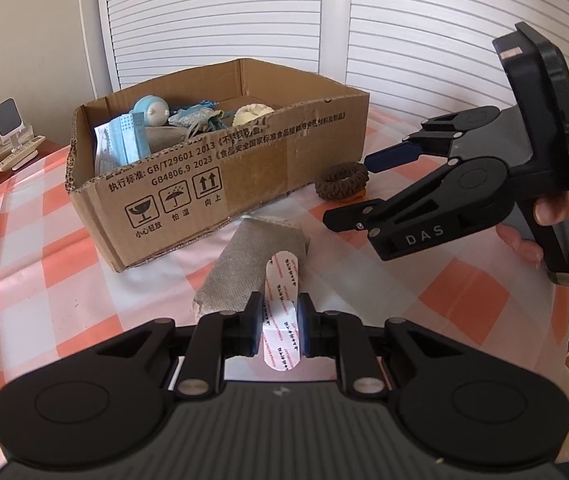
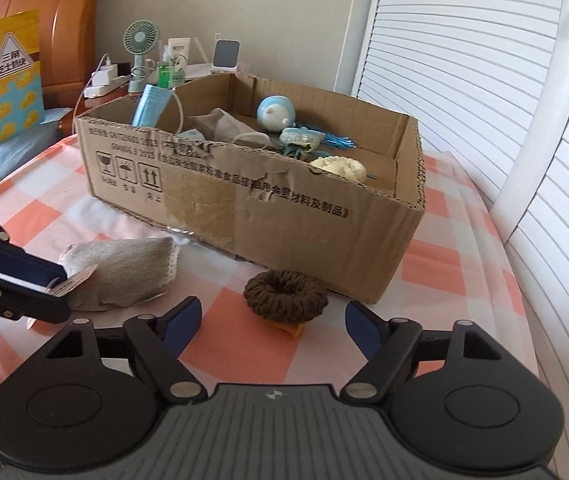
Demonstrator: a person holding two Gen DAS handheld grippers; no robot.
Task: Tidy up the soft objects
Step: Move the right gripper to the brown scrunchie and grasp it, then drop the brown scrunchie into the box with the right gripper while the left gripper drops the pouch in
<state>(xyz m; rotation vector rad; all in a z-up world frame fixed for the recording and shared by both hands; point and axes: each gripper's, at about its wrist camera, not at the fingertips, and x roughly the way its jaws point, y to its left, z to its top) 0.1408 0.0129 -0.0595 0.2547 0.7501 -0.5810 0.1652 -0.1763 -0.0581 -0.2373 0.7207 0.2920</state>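
Left gripper (image 1: 280,330) was clamped on white tab (image 1: 281,312) of grey pouch (image 1: 250,266), pouch kept on checked cloth (image 1: 44,240), likely readied for lift into cardboard box (image 1: 244,176). Right gripper (image 2: 272,326) was held apart, empty, around-approach to brown scrunchie (image 2: 284,294) beside box, not touched.

A small orange piece (image 2: 291,330) lies mostly hidden beneath the brown knitted ring-shaped scrunchie (image 2: 285,295). The grey woven fabric pouch's (image 2: 124,270) left end hides behind the left claw (image 2: 58,286).
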